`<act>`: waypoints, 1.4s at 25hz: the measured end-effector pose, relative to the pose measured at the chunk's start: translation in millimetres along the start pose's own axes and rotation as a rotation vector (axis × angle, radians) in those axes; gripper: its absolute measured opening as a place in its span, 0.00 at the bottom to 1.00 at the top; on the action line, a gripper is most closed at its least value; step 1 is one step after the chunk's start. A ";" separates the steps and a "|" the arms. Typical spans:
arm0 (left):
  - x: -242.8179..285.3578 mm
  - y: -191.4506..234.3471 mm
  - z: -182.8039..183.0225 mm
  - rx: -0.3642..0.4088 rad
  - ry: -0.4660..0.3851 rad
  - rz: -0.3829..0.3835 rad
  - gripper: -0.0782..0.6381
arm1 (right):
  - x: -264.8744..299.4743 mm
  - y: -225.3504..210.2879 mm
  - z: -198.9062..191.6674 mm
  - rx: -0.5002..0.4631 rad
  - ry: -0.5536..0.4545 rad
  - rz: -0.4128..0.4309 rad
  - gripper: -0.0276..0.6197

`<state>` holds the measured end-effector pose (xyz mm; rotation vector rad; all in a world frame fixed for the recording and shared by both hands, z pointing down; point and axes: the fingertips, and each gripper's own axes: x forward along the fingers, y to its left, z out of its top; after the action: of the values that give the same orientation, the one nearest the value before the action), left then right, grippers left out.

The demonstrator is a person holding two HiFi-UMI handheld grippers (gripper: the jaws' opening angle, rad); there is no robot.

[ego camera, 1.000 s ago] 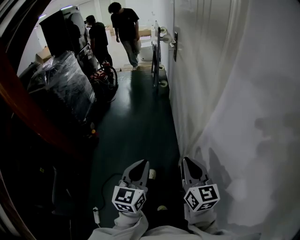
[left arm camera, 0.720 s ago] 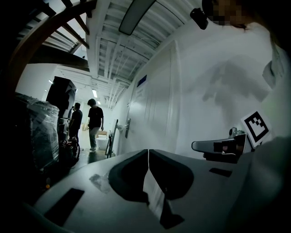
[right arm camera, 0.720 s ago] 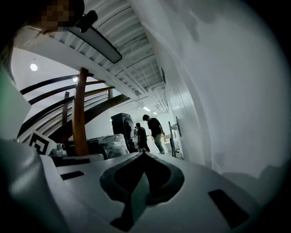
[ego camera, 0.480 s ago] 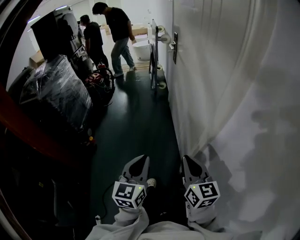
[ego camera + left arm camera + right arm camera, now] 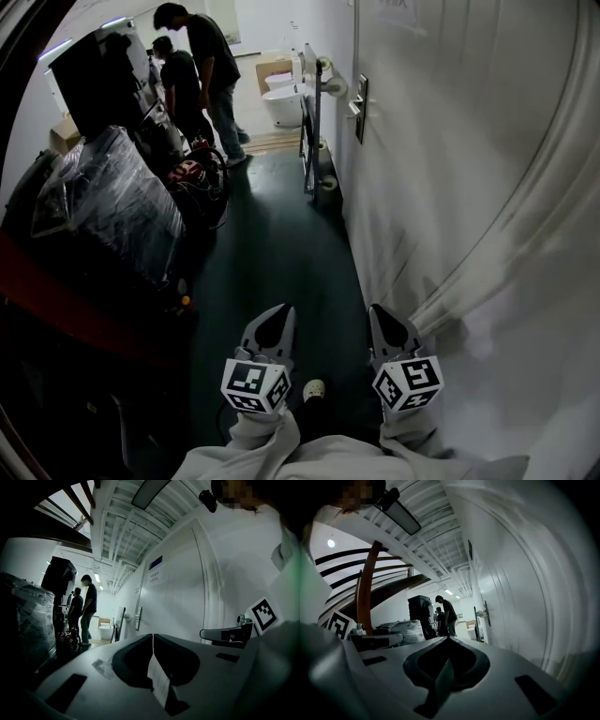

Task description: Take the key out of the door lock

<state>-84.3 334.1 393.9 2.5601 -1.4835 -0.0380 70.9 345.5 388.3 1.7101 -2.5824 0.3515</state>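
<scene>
We saw: white left gripper (image 5: 153,637) closed, empty | white right gripper (image 5: 449,639) likewise | only gripper views showed ribbed white ceiling (image 5: 117,527)

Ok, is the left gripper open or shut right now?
Shut. In its own view the left gripper shows both jaws meeting along one seam, with nothing between them.

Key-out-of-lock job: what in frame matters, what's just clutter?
Job: dark door handle and lock plate on the white door (key too small to make out); left tool and right tool, both shut, empty.
Clutter: plastic-wrapped black bundle; two people in dark shirts; white bathroom fixtures; metal-framed panel.
</scene>
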 end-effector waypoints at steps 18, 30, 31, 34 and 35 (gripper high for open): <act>79.3 90.5 2.2 -0.021 0.026 -0.043 0.13 | 117.8 -5.0 5.2 -0.016 0.022 -0.040 0.12; 93.1 128.3 -8.5 -0.048 0.063 0.021 0.13 | 164.1 -7.0 3.3 -0.035 0.071 -0.021 0.12; 96.3 130.1 -8.8 -0.048 0.063 0.023 0.13 | 167.8 -9.4 3.2 -0.036 0.072 -0.021 0.12; 111.0 137.1 -11.5 -0.050 0.064 0.027 0.13 | 183.0 -19.6 1.1 -0.030 0.076 -0.021 0.12; 118.1 139.9 -12.3 -0.051 0.065 0.028 0.13 | 189.6 -23.8 0.6 -0.028 0.077 -0.019 0.12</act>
<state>-143.8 166.2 438.0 2.4754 -1.4750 0.0113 17.3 164.8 419.1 1.6767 -2.5034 0.3704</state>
